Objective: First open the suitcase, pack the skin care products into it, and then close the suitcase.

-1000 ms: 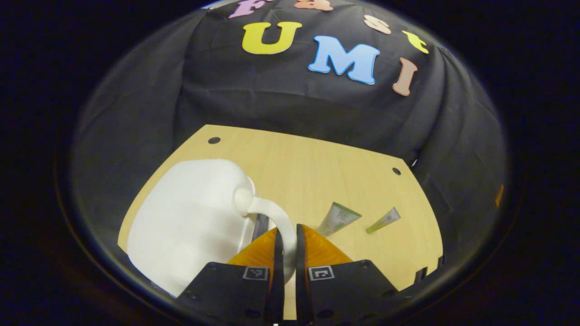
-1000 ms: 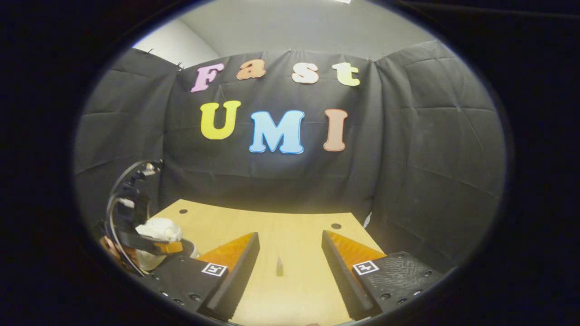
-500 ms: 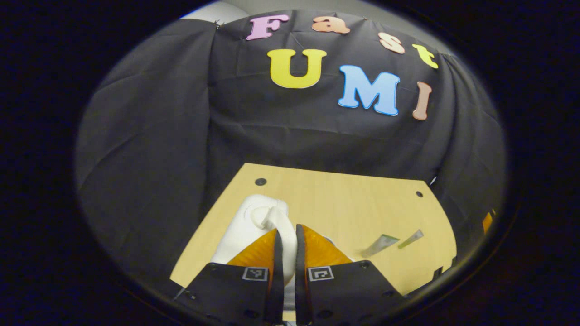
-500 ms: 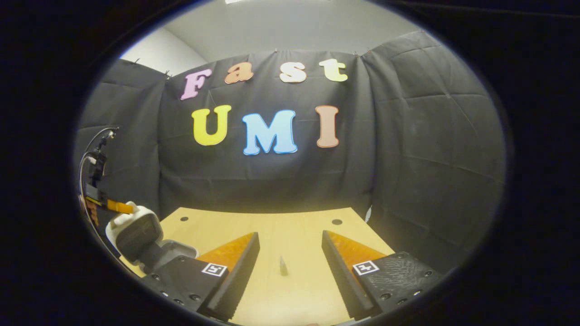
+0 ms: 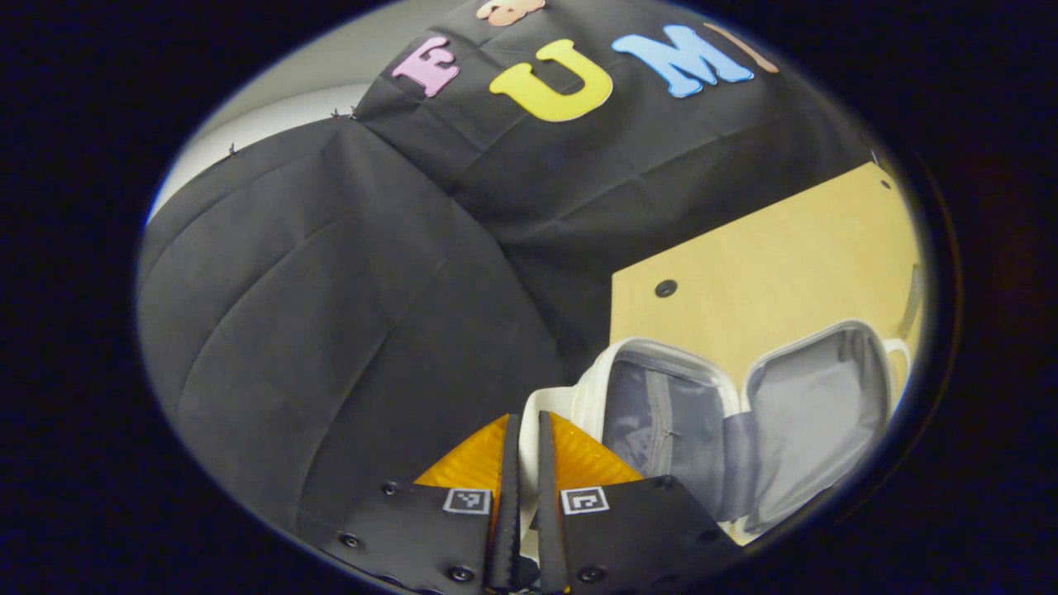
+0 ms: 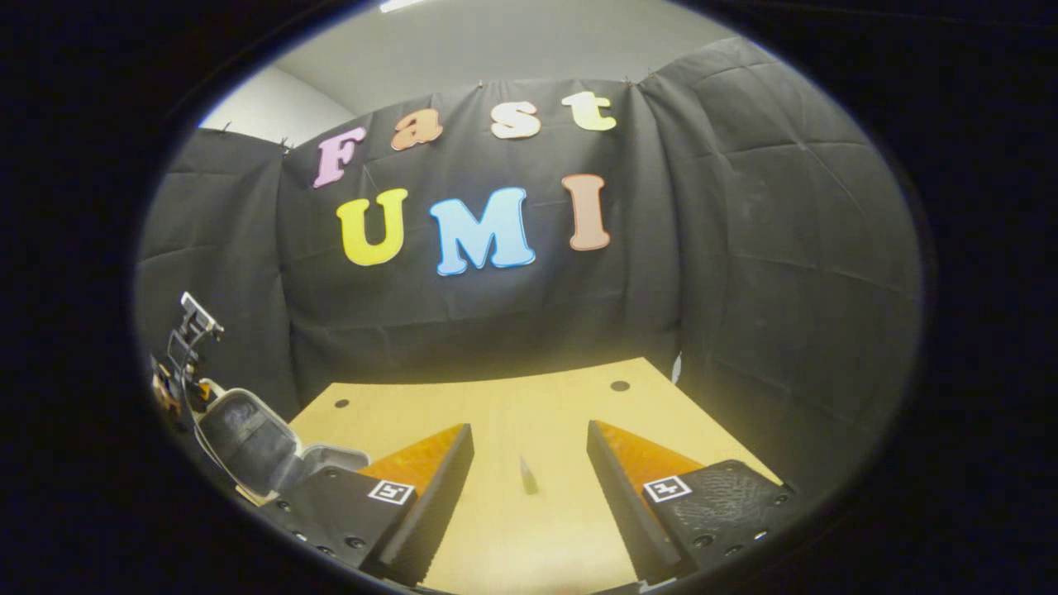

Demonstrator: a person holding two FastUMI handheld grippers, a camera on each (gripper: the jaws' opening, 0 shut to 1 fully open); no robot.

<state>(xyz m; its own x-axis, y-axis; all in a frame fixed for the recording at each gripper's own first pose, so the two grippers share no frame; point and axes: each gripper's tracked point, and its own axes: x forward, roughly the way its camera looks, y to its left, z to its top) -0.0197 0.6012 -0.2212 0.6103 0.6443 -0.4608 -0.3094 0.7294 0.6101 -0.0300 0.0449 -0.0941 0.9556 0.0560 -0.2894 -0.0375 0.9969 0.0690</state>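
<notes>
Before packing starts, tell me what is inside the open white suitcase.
The small white hard-shell suitcase lies open with only grey fabric lining visible in both halves; no skin care products there. The left gripper hides the near corner, fingers clamped on the white handle.

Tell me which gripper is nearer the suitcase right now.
Left. The left gripper is shut on the white handle of the open suitcase. The right gripper is open over the table, with the suitcase off to its left.
</notes>
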